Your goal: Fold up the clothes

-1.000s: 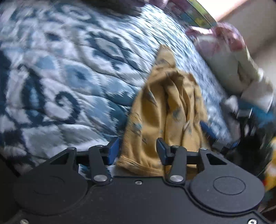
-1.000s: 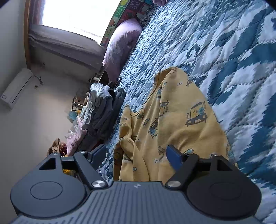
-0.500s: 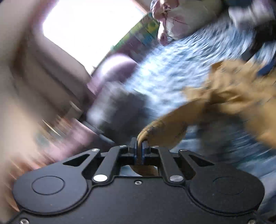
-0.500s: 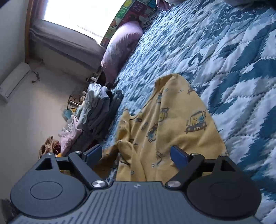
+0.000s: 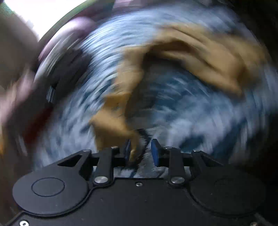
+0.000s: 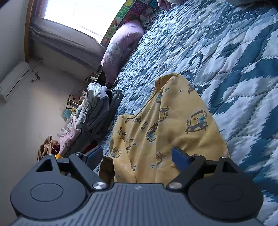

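Since the earlier frames, the yellow garment (image 6: 166,125) printed with small cars has lost its pinch: the left gripper (image 5: 141,152), clamped on a fold of it half a second ago, has just been opening its jaws, and a strip of the cloth now hangs between the parted blue pads (image 5: 154,151), close to the left pad; the strong blur does not let one say if it still touches. The right gripper (image 6: 137,157) has stayed in place with its jaws wide apart, low over the near edge of the garment, pressing nothing. The garment lies crumpled on the blue and white quilted bedspread (image 6: 225,52), one part raised in a hump. Beyond it, at the edge of the bed, stands a pile of grey and pale clothes (image 6: 97,107), and farther away a lilac pillow (image 6: 121,47) rests against a colourful alphabet board (image 6: 132,15). Behind are a bright window (image 6: 78,12) and a white wall with an air conditioner (image 6: 13,78).
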`<state>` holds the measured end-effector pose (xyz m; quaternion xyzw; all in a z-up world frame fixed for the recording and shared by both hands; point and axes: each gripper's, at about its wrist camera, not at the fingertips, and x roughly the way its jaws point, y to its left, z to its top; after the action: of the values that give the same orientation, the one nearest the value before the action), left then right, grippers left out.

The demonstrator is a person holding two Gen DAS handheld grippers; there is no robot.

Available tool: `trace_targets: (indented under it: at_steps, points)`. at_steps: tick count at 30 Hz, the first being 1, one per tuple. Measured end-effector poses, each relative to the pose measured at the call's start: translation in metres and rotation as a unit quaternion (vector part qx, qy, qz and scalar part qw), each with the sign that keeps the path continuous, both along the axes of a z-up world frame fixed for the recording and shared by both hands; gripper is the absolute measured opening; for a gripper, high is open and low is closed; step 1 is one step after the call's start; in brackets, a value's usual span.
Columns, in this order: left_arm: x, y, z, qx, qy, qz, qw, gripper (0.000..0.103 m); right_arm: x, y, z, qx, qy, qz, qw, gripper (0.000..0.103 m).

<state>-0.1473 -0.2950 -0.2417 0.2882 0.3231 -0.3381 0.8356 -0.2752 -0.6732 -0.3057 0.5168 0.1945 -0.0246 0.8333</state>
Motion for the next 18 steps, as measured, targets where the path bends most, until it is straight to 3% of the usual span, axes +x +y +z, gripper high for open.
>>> trace_targets:
  at_steps: [1, 2, 3, 5, 7, 8, 10, 11, 13, 16, 17, 18]
  points:
    - [0.013, 0.011, 0.005, -0.049, 0.037, 0.051, 0.9968, 0.029, 0.000, 0.000, 0.000, 0.000, 0.000, 0.000, 1.000, 0.086]
    - [0.026, 0.022, 0.008, -0.097, 0.070, 0.101, 0.9877, 0.029, 0.001, 0.000, -0.001, 0.000, 0.001, -0.001, 1.000, 0.086]
    - [0.037, 0.032, 0.008, -0.141, 0.100, 0.152, 0.9732, 0.029, 0.001, 0.000, -0.001, 0.000, 0.001, -0.001, 1.000, 0.086]
    - [0.052, 0.053, -0.001, -0.211, 0.163, 0.237, 0.9344, 0.029, 0.000, 0.000, 0.000, 0.000, 0.000, -0.001, 1.000, 0.086]
    - [0.065, 0.076, -0.013, -0.272, 0.223, 0.310, 0.8831, 0.029, 0.000, 0.000, 0.000, 0.000, -0.001, -0.001, 1.000, 0.086]
    - [0.068, 0.082, -0.018, -0.295, 0.243, 0.329, 0.8634, 0.029, 0.000, 0.000, -0.001, 0.001, -0.001, -0.002, 1.000, 0.086]
    - [0.067, 0.089, -0.026, -0.331, 0.265, 0.339, 0.8396, 0.029, 0.000, 0.000, -0.001, 0.002, -0.001, -0.003, 1.000, 0.086]
    - [0.065, 0.088, -0.029, -0.343, 0.272, 0.341, 0.8318, 0.029, 0.000, 0.000, -0.001, 0.002, -0.001, -0.003, 1.000, 0.086]
    - [0.058, 0.079, -0.035, -0.357, 0.273, 0.337, 0.8275, 0.029, 0.001, 0.000, -0.002, -0.001, 0.000, -0.003, 1.000, 0.086]
    - [0.055, 0.068, -0.037, -0.351, 0.244, 0.324, 0.8441, 0.029, 0.002, 0.001, -0.001, -0.008, 0.002, -0.001, 1.000, 0.086]
    - [0.056, 0.065, -0.037, -0.344, 0.231, 0.323, 0.8511, 0.024, 0.002, 0.001, -0.001, -0.010, 0.003, -0.001, 1.000, 0.086]
    - [0.058, 0.060, -0.036, -0.333, 0.217, 0.323, 0.8588, 0.008, 0.002, 0.002, -0.001, -0.011, 0.003, 0.000, 1.000, 0.086]
